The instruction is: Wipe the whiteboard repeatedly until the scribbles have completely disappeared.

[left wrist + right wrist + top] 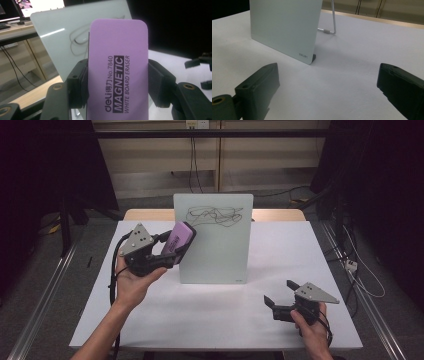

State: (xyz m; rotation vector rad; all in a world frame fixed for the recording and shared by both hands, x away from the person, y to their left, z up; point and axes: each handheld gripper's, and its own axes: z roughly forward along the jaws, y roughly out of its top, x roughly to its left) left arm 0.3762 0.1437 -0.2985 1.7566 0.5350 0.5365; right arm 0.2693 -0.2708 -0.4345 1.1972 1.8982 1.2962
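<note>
The left gripper (172,247), fingers closed on a purple eraser (180,240) raised beside the scribbled whiteboard (215,245) standing on the desk (210,315), could topple the propped board by pressing hard, while the right gripper (281,296) rests open and empty.

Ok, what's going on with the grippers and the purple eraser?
Left gripper shut on eraser, beside whiteboard. Right gripper open, empty, low over table. Scribble unwiped. Nothing blocking.

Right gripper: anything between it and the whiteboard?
Nothing. In the right gripper view, bare white table runs from the open right gripper to the whiteboard. The high view shows the same gap.
</note>
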